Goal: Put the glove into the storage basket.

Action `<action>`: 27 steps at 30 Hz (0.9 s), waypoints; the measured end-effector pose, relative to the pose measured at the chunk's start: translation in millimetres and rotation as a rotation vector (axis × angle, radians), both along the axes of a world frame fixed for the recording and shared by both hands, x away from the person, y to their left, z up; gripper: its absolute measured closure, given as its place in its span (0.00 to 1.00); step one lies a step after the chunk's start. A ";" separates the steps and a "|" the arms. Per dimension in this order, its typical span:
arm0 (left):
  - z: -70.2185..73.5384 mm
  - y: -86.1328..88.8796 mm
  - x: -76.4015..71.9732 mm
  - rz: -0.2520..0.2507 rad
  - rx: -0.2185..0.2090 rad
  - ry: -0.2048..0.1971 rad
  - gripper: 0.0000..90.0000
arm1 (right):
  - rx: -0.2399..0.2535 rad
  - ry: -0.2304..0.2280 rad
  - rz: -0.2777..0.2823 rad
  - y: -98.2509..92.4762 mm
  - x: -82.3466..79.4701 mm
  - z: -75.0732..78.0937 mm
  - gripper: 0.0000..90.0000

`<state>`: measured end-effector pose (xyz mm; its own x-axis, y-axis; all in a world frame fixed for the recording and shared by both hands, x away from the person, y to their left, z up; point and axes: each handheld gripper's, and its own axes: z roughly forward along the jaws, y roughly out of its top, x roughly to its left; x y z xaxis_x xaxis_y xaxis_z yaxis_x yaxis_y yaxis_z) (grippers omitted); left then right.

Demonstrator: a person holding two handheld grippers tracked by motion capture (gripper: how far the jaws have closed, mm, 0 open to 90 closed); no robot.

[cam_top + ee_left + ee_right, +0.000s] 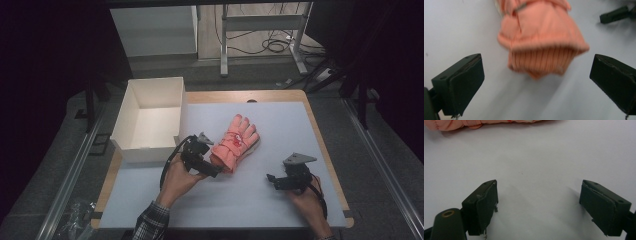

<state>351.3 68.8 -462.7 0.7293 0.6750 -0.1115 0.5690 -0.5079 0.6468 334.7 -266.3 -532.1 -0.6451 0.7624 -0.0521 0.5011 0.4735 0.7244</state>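
Observation:
A pink glove [235, 142] lies flat on the white mat [280, 125], fingers pointing away and to the right, ribbed cuff [541, 62] toward me. My left gripper [212, 164] is open just short of the cuff; in the left gripper view [536, 75] its jaws stand wide on either side of the cuff and do not touch it. My right gripper [274, 181] rests low over bare mat to the right of the glove, also open [539, 186], nothing between its jaws. The glove's edge [454, 123] shows at the top of the right gripper view.
An open white box [150, 120] with nothing inside sits at the table's left rear, close to the left gripper. The wooden table edge [325, 150] runs along the right. Metal frame legs and cables [260, 45] stand on the floor beyond the table.

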 end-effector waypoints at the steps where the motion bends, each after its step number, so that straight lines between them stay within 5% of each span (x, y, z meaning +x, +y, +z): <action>1: 2.3 -2.7 2.3 -0.003 0.002 0.001 0.00 | 0.001 0.001 -0.001 0.1 -0.1 0.0 0.17; 11: 9.0 -42.5 35.0 -0.004 0.073 0.001 0.00 | 0.000 -0.002 -0.001 0.1 -0.3 -0.1 0.17; 16: -4.5 -62.1 46.8 0.009 0.118 0.018 0.00 | -0.001 -0.003 -0.002 0.2 -0.4 -0.1 0.17; 27: -40.8 -72.0 55.3 -0.005 0.164 0.072 0.00 | 0.000 -0.002 -0.004 0.3 -0.5 -0.1 0.17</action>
